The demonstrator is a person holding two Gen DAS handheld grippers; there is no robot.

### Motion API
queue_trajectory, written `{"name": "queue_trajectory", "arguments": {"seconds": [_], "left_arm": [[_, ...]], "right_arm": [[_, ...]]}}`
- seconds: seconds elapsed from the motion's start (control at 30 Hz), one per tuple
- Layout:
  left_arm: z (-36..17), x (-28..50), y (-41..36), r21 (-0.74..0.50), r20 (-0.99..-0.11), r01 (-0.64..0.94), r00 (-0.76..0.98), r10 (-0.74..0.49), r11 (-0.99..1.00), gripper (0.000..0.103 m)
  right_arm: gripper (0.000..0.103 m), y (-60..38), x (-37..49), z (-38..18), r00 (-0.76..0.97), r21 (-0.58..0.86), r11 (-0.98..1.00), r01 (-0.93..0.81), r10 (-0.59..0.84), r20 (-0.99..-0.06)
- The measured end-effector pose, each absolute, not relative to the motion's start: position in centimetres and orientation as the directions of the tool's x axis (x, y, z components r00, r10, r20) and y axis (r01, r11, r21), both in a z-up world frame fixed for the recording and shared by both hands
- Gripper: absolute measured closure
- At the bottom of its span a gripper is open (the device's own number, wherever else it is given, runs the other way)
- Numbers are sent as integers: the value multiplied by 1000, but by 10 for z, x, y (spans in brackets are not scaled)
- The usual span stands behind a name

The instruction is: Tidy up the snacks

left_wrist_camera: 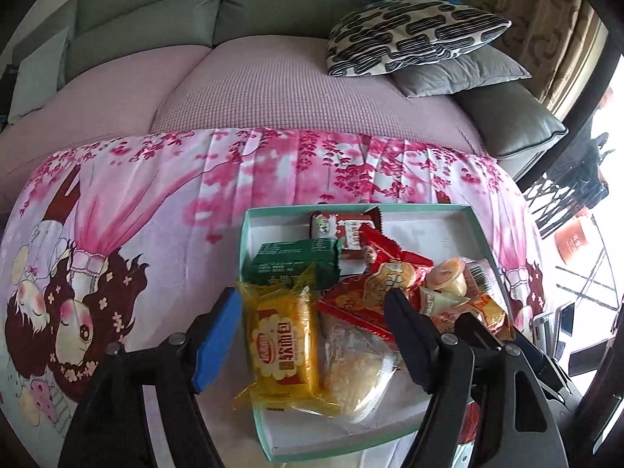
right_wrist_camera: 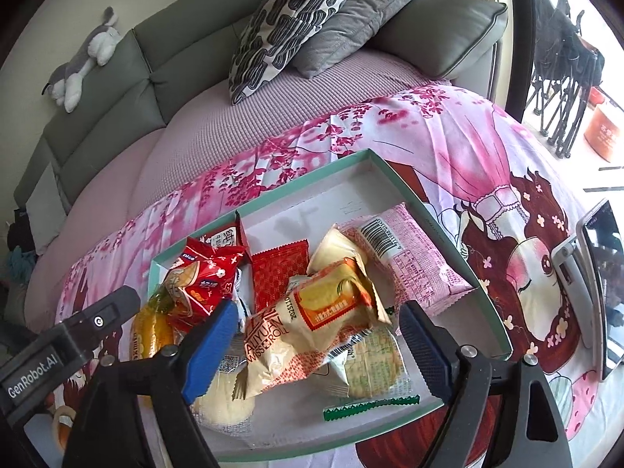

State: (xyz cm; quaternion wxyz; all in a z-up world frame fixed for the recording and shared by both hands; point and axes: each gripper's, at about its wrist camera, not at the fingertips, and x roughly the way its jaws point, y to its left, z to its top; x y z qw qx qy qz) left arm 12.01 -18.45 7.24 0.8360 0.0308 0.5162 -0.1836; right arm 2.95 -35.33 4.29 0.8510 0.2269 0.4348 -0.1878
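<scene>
**Snack tray on the pink cloth, both claws spread over it**

Behind everything, a grey sofa point(left_wrist_camera: 163, 4) is running along the wall, with a black-and-white patterned cushion point(left_wrist_camera: 413, 35) lying on a plain grey cushion point(left_wrist_camera: 464, 72). In front of it, a pink cartoon-print cloth point(left_wrist_camera: 128, 210) is covering the surface, and a shallow teal-edged tray point(left_wrist_camera: 245, 241) is sitting on that cloth, holding the snacks in a loose pile.

The left claw point(left_wrist_camera: 312, 312) is hovering over the near part of the tray with its fingers wide apart, gripping nothing; a yellow bread packet point(left_wrist_camera: 282, 343) is lying between them, next to a clear-wrapped pale bun point(left_wrist_camera: 355, 374). A green packet point(left_wrist_camera: 296, 261) is resting just behind the yellow one, and a small jelly cup point(left_wrist_camera: 448, 277) is sitting toward the tray's right side.

The right claw point(right_wrist_camera: 318, 331) is likewise standing spread open, holding nothing, with a beige swiss-roll packet point(right_wrist_camera: 312, 323) lying between its fingers. A pink packet with a barcode point(right_wrist_camera: 417, 261) is leaning against the tray's right wall, a red packet point(right_wrist_camera: 279, 269) is lying flat near the middle, and a red printed bag point(right_wrist_camera: 199, 284) is sitting at the left. A grey-and-white plush toy point(right_wrist_camera: 84, 58) is lying on the sofa back.
</scene>
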Motion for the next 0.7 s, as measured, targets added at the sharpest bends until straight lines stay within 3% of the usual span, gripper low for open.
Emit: {"name": "queue_trajectory", "arguments": {"seconds": [0.03,0.1,0.17,0.7], "left_arm": [[71,120,-183,-129,-877,333,401,-264,934,26],[70,118,-177,-110,-880,308,412,-237,945,18],[69,117,-170,-111,-877,294,420,-233,949,12],[55,82,-97,-65,-888,208,434,-152,976,11]], "right_arm": [[15,-353,29,43,550,220,828,515,-123,-826],[1,-350,29,42,548,216,833,510,-121,-828],[0,-348,27,41,545,201,837,510,-133,-828],[0,-297,0,44,558,154,890,430,-128,-820]]}}
